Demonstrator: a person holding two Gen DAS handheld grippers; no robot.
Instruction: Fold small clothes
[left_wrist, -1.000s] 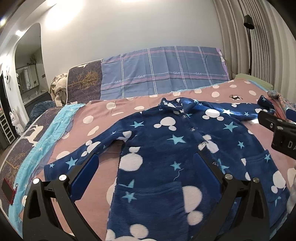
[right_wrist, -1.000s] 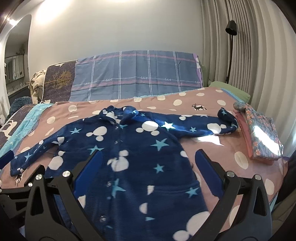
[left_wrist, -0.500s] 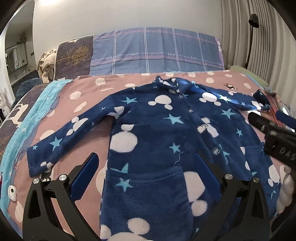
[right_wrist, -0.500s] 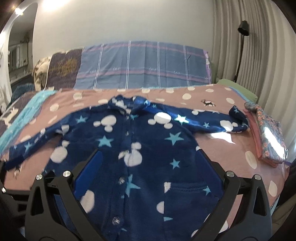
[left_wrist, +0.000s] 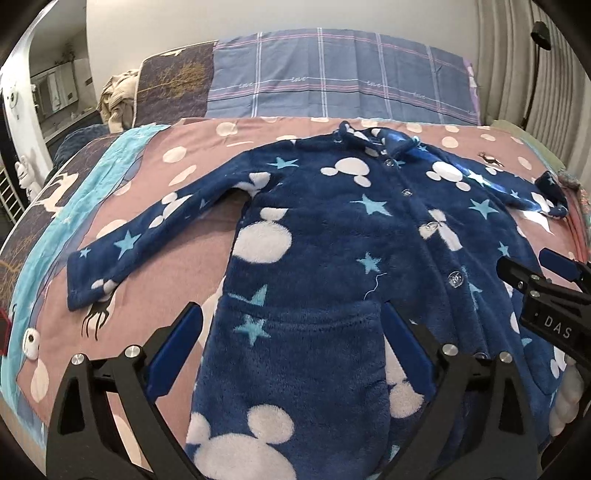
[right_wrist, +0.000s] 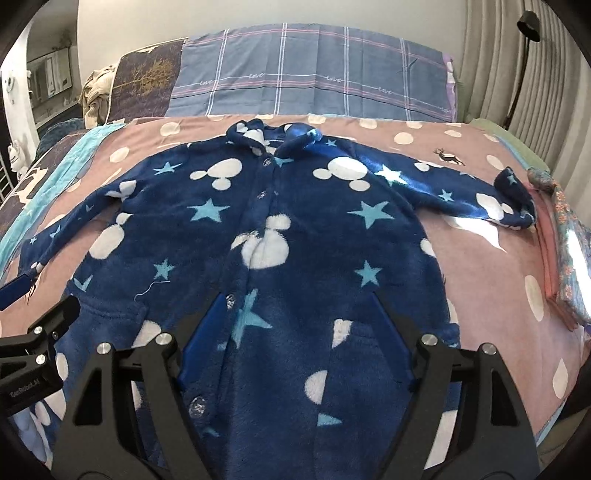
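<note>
Blue fleece pyjama top (left_wrist: 332, 236) is laid flat, front up and buttoned, on the spotted bedspread (left_wrist: 207, 147), both sleeves spread out; no fold is made yet, so the whole task is judged left. Left gripper (left_wrist: 291, 339) and right gripper (right_wrist: 295, 325) are held spread apart over the hem, nothing gripped. A folded garment (right_wrist: 569, 258) is seen at right edge

A pink bedspread (left_wrist: 207, 147) with white dots and small deer prints covers the bed. At its head lies a blue plaid sheet (right_wrist: 314, 85), next to a dark cover with golden tree prints (left_wrist: 173, 88). A light blue blanket (left_wrist: 92, 177) runs along the left edge. A black floor lamp (right_wrist: 524, 44) stands before pleated curtains (right_wrist: 491, 66). A beige bundle of cloth (left_wrist: 116, 99) sits at the far left corner.
</note>
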